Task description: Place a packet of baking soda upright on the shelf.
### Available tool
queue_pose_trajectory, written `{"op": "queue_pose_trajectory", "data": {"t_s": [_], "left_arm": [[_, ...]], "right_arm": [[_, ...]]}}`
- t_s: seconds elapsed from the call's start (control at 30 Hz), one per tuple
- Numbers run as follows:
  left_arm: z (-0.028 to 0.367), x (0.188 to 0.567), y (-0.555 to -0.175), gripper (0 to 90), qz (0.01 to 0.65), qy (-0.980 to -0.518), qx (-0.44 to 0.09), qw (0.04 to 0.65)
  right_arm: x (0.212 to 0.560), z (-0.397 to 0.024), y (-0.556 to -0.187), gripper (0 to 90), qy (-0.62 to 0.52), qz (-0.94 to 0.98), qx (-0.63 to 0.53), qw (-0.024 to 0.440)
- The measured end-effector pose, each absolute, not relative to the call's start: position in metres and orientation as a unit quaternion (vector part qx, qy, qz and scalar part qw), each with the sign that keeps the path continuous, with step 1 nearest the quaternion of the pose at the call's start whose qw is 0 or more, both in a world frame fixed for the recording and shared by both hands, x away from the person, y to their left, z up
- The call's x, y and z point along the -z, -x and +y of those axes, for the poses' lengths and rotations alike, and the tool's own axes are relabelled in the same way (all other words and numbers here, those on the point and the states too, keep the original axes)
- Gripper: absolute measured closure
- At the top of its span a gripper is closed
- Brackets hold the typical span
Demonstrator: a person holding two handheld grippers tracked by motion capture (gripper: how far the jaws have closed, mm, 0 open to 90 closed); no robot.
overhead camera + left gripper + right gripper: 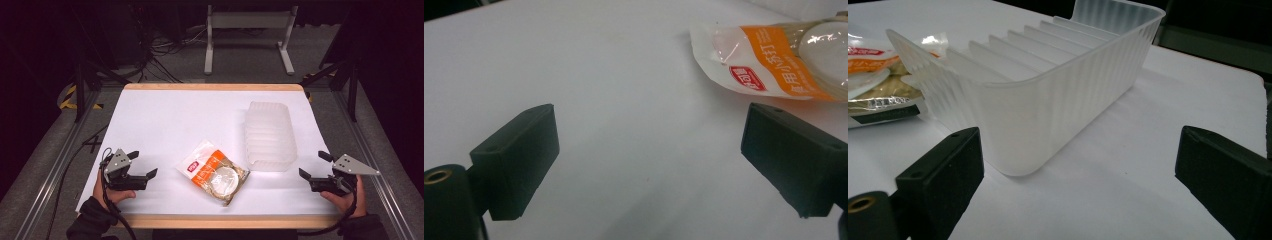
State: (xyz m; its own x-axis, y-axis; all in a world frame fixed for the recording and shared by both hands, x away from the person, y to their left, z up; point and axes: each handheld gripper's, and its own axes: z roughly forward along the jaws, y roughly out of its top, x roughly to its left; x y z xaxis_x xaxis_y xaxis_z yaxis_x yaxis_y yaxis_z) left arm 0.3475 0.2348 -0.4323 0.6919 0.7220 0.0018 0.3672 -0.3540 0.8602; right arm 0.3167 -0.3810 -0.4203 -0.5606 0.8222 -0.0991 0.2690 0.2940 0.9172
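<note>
Orange-and-white packet [215,172] lies flat at lower centre of the high view, just left of the ribbed plastic bin [269,135] and outside it. Left gripper [142,164] and right gripper [313,165] rest released at the lower corners, holding nothing. Judging by this, grasping and binning both remain.

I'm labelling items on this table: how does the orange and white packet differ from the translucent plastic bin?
The packet lies flat and thin on the table; the plastic bin stands taller, with upright ribbed walls. The packet is printed orange and white with a red logo; the bin is plain frosted white. The packet is sealed around its contents; the bin is open-topped, with ridges across its floor. Both rest on the white tabletop, close together, and neither open gripper touches them.
</note>
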Motion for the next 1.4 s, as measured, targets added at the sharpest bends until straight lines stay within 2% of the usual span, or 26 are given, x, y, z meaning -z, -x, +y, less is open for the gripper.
{"op": "queue_pose_trajectory", "data": {"t_s": [0.03, 0.27, 0.57, 0.77, 1.07, 1.3, 1.4], "left_arm": [[0.231, 0.434, -0.349, 10.1, 0.339, -0.805, -0.174, 0.454], [0.219, 0.439, -0.352, 12.6, 0.335, -0.826, -0.127, 0.435], [0.209, 0.442, -0.359, 14.6, 0.327, -0.838, -0.104, 0.424], [0.190, 0.442, -0.370, 15.1, 0.328, -0.846, -0.040, 0.419], [0.161, 0.446, -0.391, 15.1, 0.326, -0.848, 0.040, 0.416], [0.150, 0.449, -0.405, 14.2, 0.331, -0.846, 0.067, 0.413], [0.143, 0.449, -0.408, 16.5, 0.329, -0.844, 0.083, 0.416]], "right_arm": [[0.421, -0.381, -0.317, 6.8, -0.367, 0.748, -0.467, 0.296], [0.421, -0.382, -0.317, 7.6, -0.377, 0.747, -0.462, 0.293], [0.422, -0.377, -0.313, 11.1, -0.363, 0.762, -0.453, 0.288], [0.422, -0.379, -0.306, 11.5, -0.368, 0.763, -0.446, 0.288], [0.425, -0.380, -0.299, 11.8, -0.376, 0.766, -0.437, 0.284], [0.427, -0.380, -0.297, 11.8, -0.377, 0.770, -0.433, 0.279], [0.427, -0.379, -0.297, 12.0, -0.377, 0.770, -0.435, 0.277]]}}
